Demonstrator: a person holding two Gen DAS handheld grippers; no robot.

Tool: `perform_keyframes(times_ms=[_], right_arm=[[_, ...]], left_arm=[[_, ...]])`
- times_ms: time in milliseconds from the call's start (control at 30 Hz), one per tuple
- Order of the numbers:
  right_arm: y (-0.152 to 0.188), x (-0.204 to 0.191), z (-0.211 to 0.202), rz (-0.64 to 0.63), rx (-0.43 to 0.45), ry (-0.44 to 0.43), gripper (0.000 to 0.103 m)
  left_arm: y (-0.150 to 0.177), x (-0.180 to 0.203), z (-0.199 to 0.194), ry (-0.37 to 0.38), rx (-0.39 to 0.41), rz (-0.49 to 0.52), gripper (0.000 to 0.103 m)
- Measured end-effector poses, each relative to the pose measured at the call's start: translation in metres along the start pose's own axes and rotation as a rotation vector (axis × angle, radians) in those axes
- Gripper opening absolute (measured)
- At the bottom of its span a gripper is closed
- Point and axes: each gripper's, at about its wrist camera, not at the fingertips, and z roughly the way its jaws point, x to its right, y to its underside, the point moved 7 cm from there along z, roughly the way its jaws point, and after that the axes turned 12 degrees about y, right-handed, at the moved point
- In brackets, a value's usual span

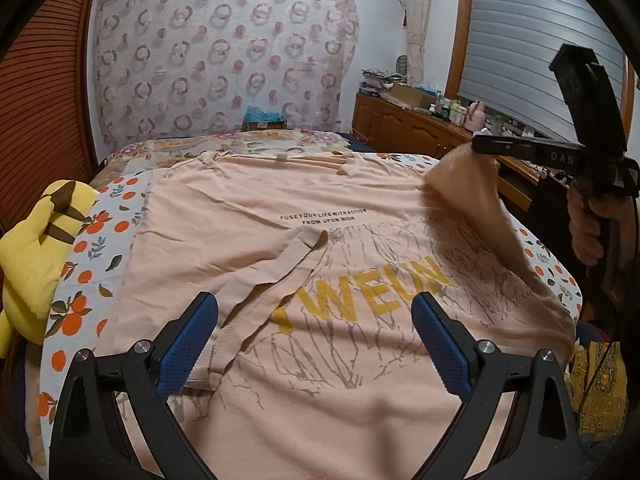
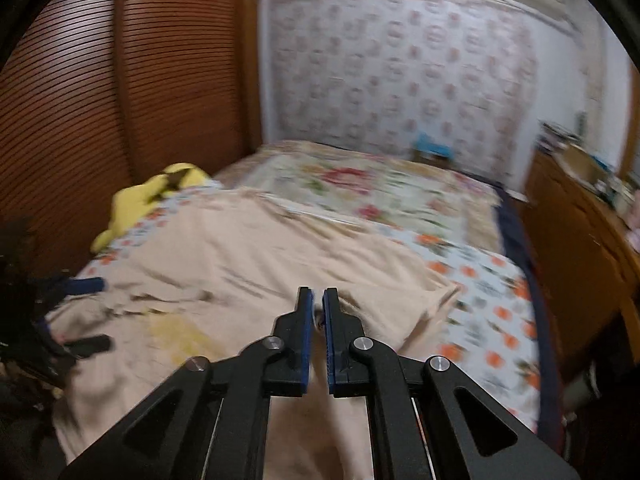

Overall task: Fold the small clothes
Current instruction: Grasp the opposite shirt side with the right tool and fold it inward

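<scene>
A peach T-shirt (image 1: 320,248) with yellow letters and a sketched print lies spread on the bed. Its left sleeve (image 1: 280,276) is folded in over the body. My left gripper (image 1: 316,320) is open and empty, low over the shirt's near part. My right gripper (image 1: 478,145) is shut on the shirt's right sleeve and holds it lifted above the bed at the right. In the right wrist view the right gripper (image 2: 319,300) pinches peach cloth (image 2: 240,264) between its blue pads; that view is blurred. The left gripper (image 2: 86,312) shows at its left edge.
The bed has an orange-fruit sheet (image 1: 92,264) and a floral cover (image 1: 248,144) behind. A yellow plush toy (image 1: 36,248) lies at the bed's left edge. A wooden dresser (image 1: 404,124) with clutter stands at the right. Louvred wooden doors (image 2: 120,92) stand at the left.
</scene>
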Motion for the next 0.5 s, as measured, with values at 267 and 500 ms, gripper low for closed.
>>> perform_keyframes(times_ms=[267, 500], right_arm=[[0.023, 0.013, 0.015, 0.019, -0.075, 0.064, 0.040], [0.055, 0.014, 0.033, 0.037, -0.204, 0.045, 0.040]], left_arm=[[0.001, -0.006, -0.002, -0.001, 0.002, -0.015, 0.098], [0.006, -0.008, 0.002, 0.004, -0.015, -0.029, 0.098]])
